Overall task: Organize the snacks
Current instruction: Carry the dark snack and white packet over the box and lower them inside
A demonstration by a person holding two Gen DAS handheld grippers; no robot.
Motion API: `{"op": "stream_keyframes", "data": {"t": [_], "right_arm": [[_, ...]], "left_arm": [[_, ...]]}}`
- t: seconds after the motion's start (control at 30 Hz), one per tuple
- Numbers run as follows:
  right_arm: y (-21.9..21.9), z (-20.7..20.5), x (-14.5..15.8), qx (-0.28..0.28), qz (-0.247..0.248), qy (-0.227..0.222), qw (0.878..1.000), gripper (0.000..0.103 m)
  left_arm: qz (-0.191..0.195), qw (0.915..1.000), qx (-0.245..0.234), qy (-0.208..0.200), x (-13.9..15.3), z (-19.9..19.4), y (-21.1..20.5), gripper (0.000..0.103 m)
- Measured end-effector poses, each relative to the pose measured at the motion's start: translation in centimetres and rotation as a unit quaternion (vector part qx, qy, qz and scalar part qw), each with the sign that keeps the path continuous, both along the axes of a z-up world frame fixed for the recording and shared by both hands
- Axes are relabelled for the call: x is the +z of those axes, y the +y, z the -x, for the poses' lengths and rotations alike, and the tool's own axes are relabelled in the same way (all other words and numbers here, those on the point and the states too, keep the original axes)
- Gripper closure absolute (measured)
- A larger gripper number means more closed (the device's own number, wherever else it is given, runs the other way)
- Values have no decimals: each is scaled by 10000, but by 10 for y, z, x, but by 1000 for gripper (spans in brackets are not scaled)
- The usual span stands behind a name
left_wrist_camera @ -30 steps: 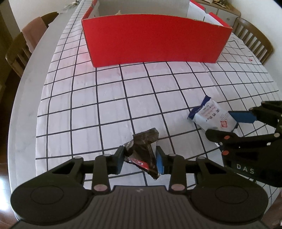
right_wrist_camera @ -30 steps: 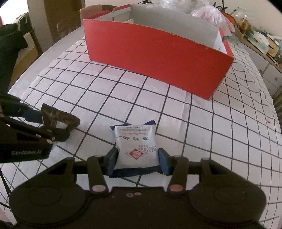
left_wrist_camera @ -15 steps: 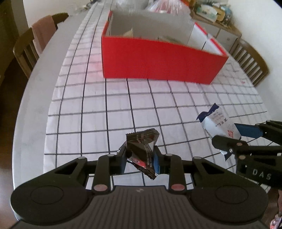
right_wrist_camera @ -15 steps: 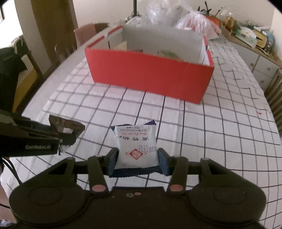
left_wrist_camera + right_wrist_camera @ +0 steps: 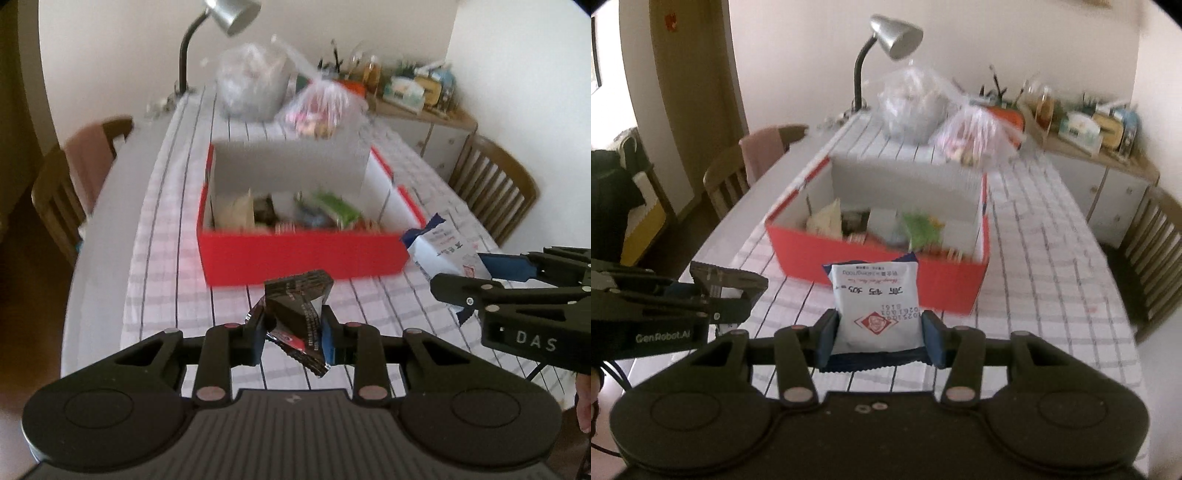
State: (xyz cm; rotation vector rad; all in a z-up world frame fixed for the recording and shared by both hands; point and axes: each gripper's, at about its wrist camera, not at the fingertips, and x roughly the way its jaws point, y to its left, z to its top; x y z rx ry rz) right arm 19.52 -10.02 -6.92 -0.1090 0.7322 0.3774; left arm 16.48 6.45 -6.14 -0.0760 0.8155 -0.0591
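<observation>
My left gripper is shut on a crumpled black snack wrapper, held up above the checked tablecloth. A white and blue snack packet stands upright in my right gripper, which is shut on it. Each gripper shows in the other's view: the right gripper with its white packet at the right edge, the left gripper with the black wrapper at the left edge. Ahead stands the open red box holding several snacks; its front wall faces me.
Two clear plastic bags with goods sit behind the box, beside a silver desk lamp. Wooden chairs stand at both sides of the table. A cluttered sideboard lines the right wall. The checked cloth covers the table.
Both grippers have risen with their snacks off the table. The views have tilted up, so the inside of the red box, the bags and the lamp now show.
</observation>
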Motion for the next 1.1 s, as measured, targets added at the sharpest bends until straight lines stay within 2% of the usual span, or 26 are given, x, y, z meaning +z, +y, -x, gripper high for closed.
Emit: {"op": "stream_keyframes", "data": {"t": [0.17,0.43,0.73,1.1], "right_arm": [[2,-25,11,-20,57,-192,9998,55],[8,-77,16,-88,145,-293,9994,55],[17,-136,2,-112,322,-243,9991,56],[32,-200,-37,-47,477,141,9988,55]], "left_arm": [[-228,9994,-8,-272,18,-29,-6,74],[-540,9978,60,-371,31,-82,-10,74],[-555,9982,239,-62,18,-144,4,74],[-385,9971,366,540,-22,-202,20,74]]}}
